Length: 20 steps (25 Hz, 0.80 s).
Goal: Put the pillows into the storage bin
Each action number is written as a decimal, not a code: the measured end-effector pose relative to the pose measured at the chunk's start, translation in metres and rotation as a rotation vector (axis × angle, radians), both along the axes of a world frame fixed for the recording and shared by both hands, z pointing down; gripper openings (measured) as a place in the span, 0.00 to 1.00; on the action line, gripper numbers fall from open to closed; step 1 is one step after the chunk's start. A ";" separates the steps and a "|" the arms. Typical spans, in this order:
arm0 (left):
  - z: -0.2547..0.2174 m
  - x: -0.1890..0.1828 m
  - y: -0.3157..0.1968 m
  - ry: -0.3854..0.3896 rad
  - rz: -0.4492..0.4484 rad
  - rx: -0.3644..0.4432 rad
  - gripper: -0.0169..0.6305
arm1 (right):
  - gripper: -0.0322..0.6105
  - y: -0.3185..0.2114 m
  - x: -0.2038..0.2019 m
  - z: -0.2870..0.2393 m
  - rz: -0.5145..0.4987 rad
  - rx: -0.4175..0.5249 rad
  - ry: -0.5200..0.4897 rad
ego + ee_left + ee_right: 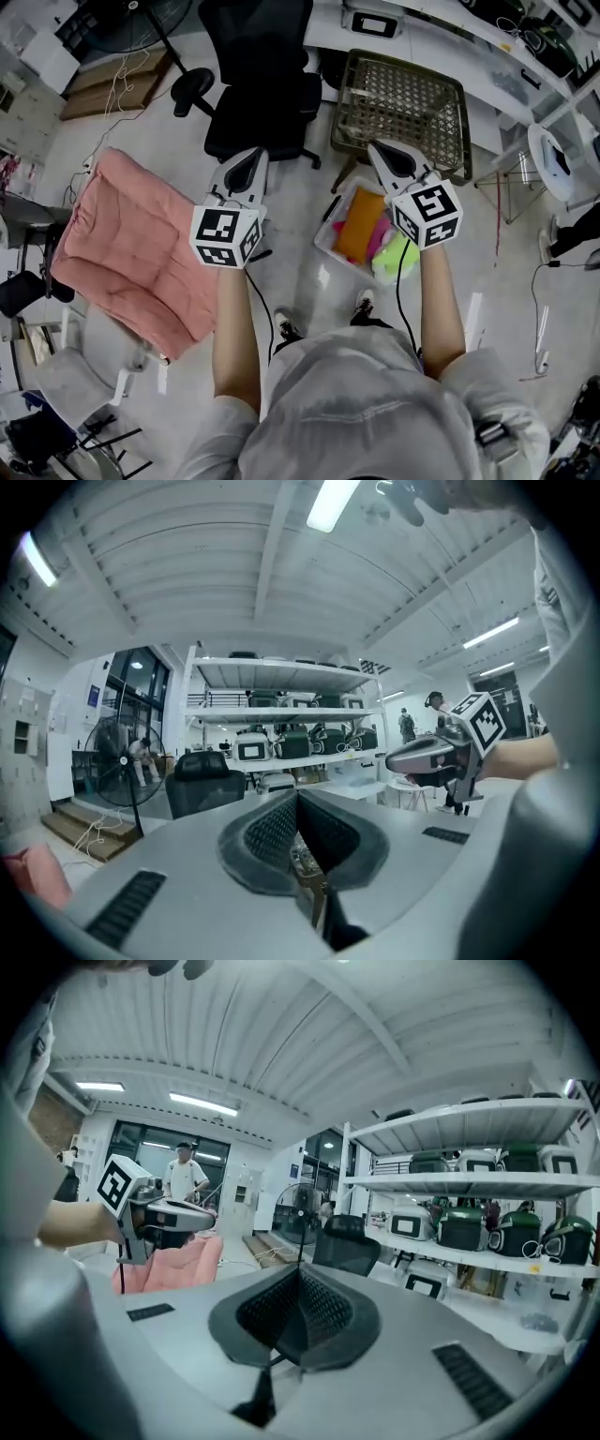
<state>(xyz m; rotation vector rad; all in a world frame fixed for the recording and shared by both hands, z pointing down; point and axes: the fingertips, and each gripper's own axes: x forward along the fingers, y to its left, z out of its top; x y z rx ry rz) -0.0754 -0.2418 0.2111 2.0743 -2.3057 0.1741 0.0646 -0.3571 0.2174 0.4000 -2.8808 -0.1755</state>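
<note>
While pillows (362, 228) fill the storage bin (327, 246) right of centre, the left gripper (249, 161) and right gripper (381, 152) hang closed and empty, and the pink cushion (131, 246) at left seems unstowed.

A pink pillow (141, 248), quilted in squares, lies at the left. The whitish storage bin (325, 246) at the right holds an orange pillow (361, 225), a magenta pillow (381, 240) and a lime-green pillow (394, 259). The far office chair (258, 75) is black.
</note>
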 end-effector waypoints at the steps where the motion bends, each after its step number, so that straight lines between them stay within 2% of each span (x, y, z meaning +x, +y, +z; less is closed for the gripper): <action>1: -0.008 0.001 0.002 -0.011 0.000 0.010 0.05 | 0.09 0.002 0.000 -0.008 -0.001 0.012 -0.010; 9: -0.068 0.012 0.021 -0.088 -0.013 0.089 0.05 | 0.09 0.020 -0.001 -0.066 -0.041 0.099 -0.087; 20: -0.107 0.017 0.041 -0.155 -0.031 0.147 0.05 | 0.09 0.038 -0.008 -0.100 -0.086 0.146 -0.147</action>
